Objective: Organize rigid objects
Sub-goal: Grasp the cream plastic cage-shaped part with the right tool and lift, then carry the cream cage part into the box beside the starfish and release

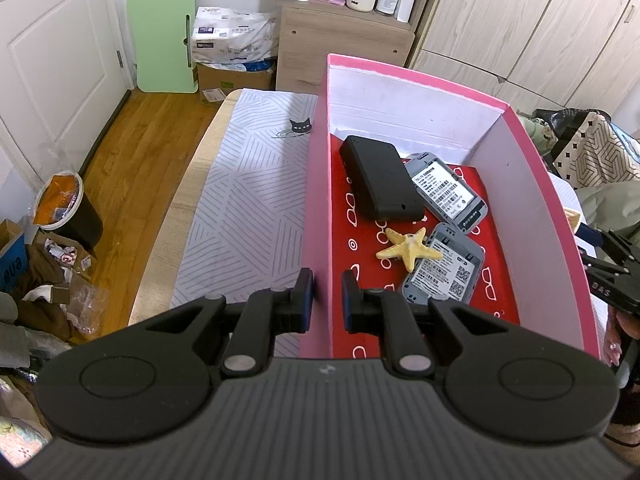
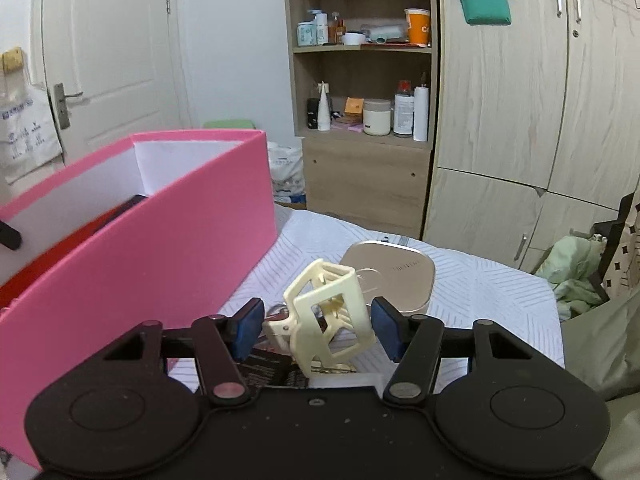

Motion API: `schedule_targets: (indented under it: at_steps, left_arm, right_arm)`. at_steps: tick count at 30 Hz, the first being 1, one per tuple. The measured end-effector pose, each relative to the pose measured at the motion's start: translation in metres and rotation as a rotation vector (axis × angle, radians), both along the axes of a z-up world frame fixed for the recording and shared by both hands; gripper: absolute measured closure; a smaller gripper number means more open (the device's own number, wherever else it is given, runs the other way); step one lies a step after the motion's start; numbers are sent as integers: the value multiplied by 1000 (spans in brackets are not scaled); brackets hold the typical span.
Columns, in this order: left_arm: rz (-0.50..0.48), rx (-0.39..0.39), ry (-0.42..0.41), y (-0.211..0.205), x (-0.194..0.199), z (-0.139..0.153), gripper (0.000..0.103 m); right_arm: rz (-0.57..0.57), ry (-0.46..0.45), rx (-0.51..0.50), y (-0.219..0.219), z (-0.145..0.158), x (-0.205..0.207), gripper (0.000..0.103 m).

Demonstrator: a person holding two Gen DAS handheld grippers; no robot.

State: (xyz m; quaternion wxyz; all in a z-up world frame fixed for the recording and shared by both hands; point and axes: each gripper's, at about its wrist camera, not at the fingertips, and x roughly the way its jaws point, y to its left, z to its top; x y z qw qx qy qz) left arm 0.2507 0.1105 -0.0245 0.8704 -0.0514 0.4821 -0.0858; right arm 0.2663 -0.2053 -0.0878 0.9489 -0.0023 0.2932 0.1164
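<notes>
Pink box [image 2: 160,248] wall hides contents, cream lattice piece [image 2: 328,312] base obscured

We are noting a white door [image 1: 52,64] standing at the left, with a green folding board [image 1: 164,38] leaning against the wall beside it. Next to the board, a white printed pack [image 1: 234,34] is sitting atop a cardboard carton [image 1: 232,78]. We are observing a wooden shelf unit [image 2: 362,80] holding bottles, jars and an orange cup [image 2: 418,26]. Pale wood wardrobe doors [image 2: 504,120] are lining the right side. On the wooden floor [image 1: 132,152], a black waste bin [image 1: 70,210] is standing, filled with orange wrapping, amid scattered litter.
</notes>
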Motion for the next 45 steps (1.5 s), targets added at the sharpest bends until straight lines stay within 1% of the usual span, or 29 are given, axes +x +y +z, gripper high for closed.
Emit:
schedule_targets:
  at_steps: [3, 6, 8, 11, 14, 17, 20, 23, 25, 27, 30, 32, 33, 35, 36, 38, 40, 42, 43, 45]
  left_arm:
    - [-1, 2, 0, 0, 0, 0, 90]
    - [-1, 0, 0, 0, 0, 0, 90]
    - [-2, 3, -2, 0, 0, 0, 90]
    - [-2, -1, -3, 0, 0, 0, 90]
    - [-2, -7, -1, 1, 0, 0, 90]
    - [-10, 1, -8, 0, -2, 0, 90]
    - [-16, 1, -13, 0, -4, -1, 90]
    - [-16, -14, -11, 4, -3, -1, 90]
    - [-16, -20, -11, 5, -3, -2, 90]
    - [-16, -24, -11, 6, -3, -2, 90]
    - [-11, -35, -10, 7, -3, -2, 90]
    - [-8, -44, -9, 9, -3, -2, 90]
    - [-5, -49, -9, 9, -3, -3, 91]
    - [-3, -55, -9, 10, -3, -3, 91]
    - [-2, -58, -9, 10, -3, -3, 91]
    - [1, -64, -9, 10, -3, -3, 91]
    - [3, -68, -3, 11, -2, -3, 91]
    - [8, -63, 1, 12, -1, -3, 94]
    - [10, -64, 2, 13, 0, -3, 94]
    - [8, -81, 12, 15, -1, -3, 92]
  right_arm:
    - [9, -22, -6, 3, 3, -4, 39]
    - [11, -35, 10, 4, 10, -10, 39]
    - [23, -61, 10, 7, 21, -17, 39]
    - [74, -129, -3, 15, 44, -30, 39]
    - [155, -196, -33, 28, 70, -40, 39]
    - [270, -236, -63, 47, 91, -42, 39]
    - [392, -240, -81, 70, 100, -38, 39]
    - [472, -212, -122, 97, 97, -31, 39]
    - [522, -169, -128, 114, 93, -23, 39]
    - [559, -63, -49, 126, 89, -9, 39]
    - [579, 138, 81, 141, 82, 21, 39]
    - [554, 309, 159, 149, 74, 44, 39]
    - [541, 408, 221, 151, 69, 58, 39]
    - [537, 535, 321, 154, 57, 77, 39]
    - [538, 582, 343, 157, 51, 83, 39]
    - [523, 642, 364, 163, 41, 96, 39]
    - [501, 657, 347, 168, 31, 101, 39]
    - [490, 668, 317, 173, 22, 101, 39]
    - [481, 662, 288, 175, 19, 99, 39]
    - [482, 686, 275, 176, 16, 101, 39]
